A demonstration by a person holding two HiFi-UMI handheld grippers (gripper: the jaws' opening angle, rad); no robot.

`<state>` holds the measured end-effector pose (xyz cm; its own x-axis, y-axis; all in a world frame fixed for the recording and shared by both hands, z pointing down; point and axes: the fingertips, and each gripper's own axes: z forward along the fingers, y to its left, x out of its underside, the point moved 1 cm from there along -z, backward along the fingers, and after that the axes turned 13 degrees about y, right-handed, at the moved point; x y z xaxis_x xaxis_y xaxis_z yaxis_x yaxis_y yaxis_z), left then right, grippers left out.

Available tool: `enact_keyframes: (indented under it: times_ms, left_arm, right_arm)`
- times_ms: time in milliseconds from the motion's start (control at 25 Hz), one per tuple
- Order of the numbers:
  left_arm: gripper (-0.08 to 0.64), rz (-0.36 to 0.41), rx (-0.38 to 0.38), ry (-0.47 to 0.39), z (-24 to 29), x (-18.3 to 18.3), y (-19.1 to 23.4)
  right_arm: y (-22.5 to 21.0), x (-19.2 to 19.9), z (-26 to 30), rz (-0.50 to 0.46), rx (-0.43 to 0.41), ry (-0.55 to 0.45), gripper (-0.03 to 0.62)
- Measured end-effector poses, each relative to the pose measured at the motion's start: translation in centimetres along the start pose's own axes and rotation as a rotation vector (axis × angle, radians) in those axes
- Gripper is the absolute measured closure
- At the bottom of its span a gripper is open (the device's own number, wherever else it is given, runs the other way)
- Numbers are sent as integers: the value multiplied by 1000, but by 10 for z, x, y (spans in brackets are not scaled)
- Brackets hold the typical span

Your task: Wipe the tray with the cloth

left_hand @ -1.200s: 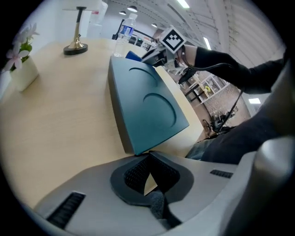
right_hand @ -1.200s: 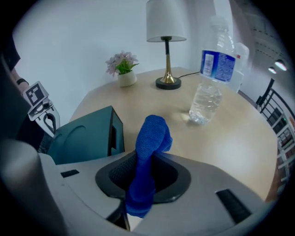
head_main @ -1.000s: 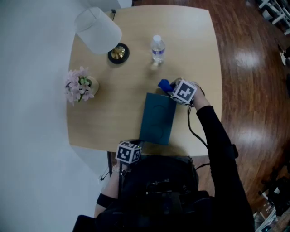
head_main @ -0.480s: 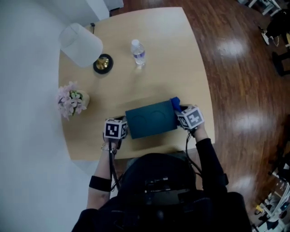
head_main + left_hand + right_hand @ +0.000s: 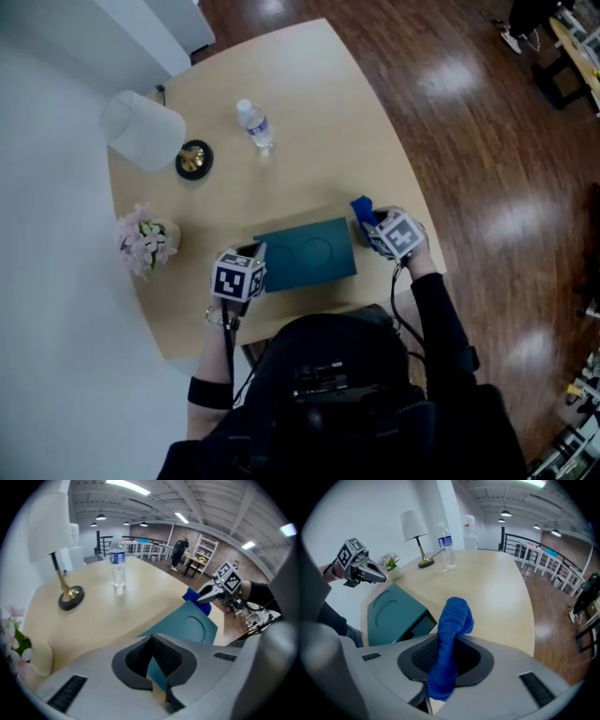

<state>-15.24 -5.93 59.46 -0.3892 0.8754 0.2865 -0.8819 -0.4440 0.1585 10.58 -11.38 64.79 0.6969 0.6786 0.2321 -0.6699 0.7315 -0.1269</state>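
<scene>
A dark teal tray (image 5: 305,255) lies crosswise near the table's front edge. My left gripper (image 5: 254,253) is at its left end, shut on the tray's rim; the teal edge shows between the pads (image 5: 161,660). In the left gripper view the tray (image 5: 190,626) stretches away toward the right gripper (image 5: 202,598). My right gripper (image 5: 371,222) is at the tray's right end, shut on a blue cloth (image 5: 362,210). The cloth (image 5: 450,639) sticks up between its jaws. In the right gripper view the tray (image 5: 389,613) looks slightly raised, with the left gripper (image 5: 379,577) beyond it.
On the round wooden table (image 5: 309,112) stand a water bottle (image 5: 255,125), a white-shaded lamp (image 5: 142,131) with a dark base (image 5: 194,159), and a small pot of pink flowers (image 5: 143,240). Wooden floor (image 5: 487,187) lies to the right.
The tray turned from lengthwise to crosswise. My left gripper came up from the table's front edge and took the tray's left end. The right gripper stayed by the tray with the cloth.
</scene>
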Motion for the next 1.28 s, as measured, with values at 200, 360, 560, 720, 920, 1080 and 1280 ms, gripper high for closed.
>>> enact_keyframes:
  times_ms: [200,360,560,720,920,1080,1280]
  left_arm:
    - [560,125,83,107,42,3,-43]
    - [560,139,73,139,47,7,-42]
    - [560,213,41,211,50,13,-42]
    - [560,203,44,203,49,12,-41]
    - [560,223,41,197,49,10,-40]
    - [560,227,48,193,49,12,-41]
    - [560,236,41,193,48,9,-41]
  right_arm:
    - [24,-17,16,-245,-43,80,500]
    - [50,-9,22,-341,-115,92,500]
    - [67,8,15,-349,-159,77,500]
    - [94,41,10,-382,-192,99,500]
    - [123,81,7,-383,-203,127,500]
    - [140,106,4,-342,-238,129,500]
    - [142,116,-13,-263,-288,98,500]
